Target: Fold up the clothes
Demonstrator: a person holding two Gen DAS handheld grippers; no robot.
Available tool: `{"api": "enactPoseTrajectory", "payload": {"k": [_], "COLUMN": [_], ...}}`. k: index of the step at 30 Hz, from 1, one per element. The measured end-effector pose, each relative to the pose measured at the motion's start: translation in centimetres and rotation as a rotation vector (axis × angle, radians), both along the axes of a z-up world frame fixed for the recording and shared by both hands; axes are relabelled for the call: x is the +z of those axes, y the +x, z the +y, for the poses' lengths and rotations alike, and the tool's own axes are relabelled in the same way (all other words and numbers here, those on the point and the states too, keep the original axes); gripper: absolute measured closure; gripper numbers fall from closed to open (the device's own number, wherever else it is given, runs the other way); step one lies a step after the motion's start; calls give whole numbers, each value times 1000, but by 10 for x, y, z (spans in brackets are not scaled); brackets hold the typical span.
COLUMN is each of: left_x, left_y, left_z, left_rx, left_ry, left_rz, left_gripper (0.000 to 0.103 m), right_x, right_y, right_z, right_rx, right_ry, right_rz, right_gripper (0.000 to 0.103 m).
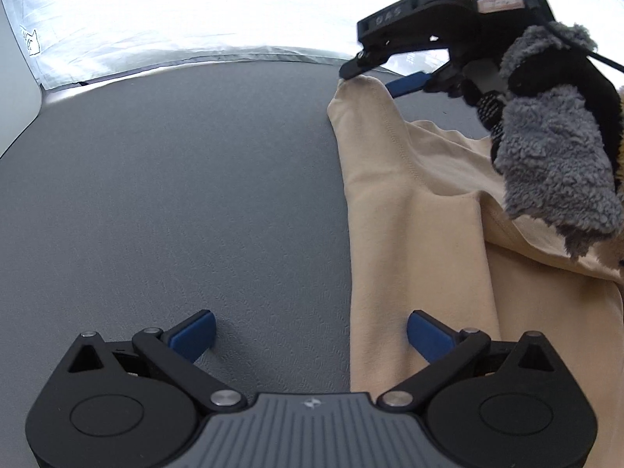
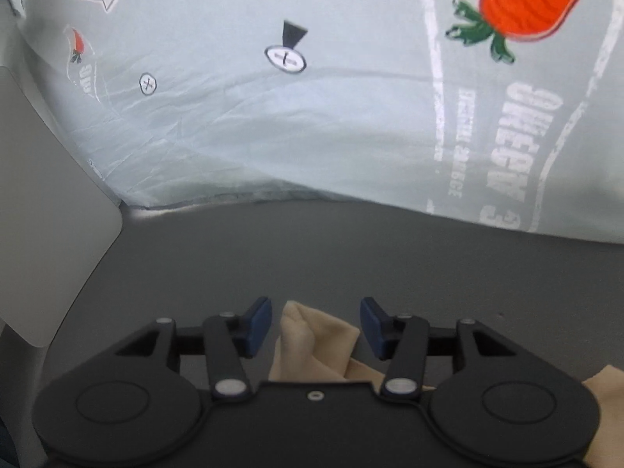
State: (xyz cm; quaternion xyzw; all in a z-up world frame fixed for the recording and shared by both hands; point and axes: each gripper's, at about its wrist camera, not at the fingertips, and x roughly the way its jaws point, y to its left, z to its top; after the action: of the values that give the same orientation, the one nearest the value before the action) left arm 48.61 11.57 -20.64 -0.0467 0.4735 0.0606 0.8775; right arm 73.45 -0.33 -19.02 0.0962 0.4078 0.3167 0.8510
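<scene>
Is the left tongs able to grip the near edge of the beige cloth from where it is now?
Probably yes. The left tongs are open, and the cloth edge lies flat between the fingers with nothing blocking it.

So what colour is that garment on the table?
Plain beige garment, no pattern; clearest in the left wrist view.

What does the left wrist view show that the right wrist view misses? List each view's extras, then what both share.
Only the left wrist view: the open left gripper, the garment's long folded length, a fuzzy grey sleeve, and the right gripper seen from outside.

Only the right wrist view: the large carrot print and a pale panel at left.

Both: the beige garment, the grey table and the printed white sheet behind.
</scene>
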Motion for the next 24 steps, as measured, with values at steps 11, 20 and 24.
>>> {"api": "enactPoseTrajectory", "payload": {"k": [11,20,24], "left_x": [2,4,6], "left_y": [-3,6,11], "left_z": [-7,-10,-10], "left_rx": [46,148,157], "left_ry": [24,19,17], "left_rz": [-8,54,89], "left_gripper": [0,0,0], "right_x": [29,-13,-23], "right_y": [-128,-210,-200], "right_z": [-205,-329,-337], "right_rx": [-546,-975,-984], "right_ry": [26,-62,-28], "right_rz": [35,165,143], "right_gripper": [10,13,41]}}
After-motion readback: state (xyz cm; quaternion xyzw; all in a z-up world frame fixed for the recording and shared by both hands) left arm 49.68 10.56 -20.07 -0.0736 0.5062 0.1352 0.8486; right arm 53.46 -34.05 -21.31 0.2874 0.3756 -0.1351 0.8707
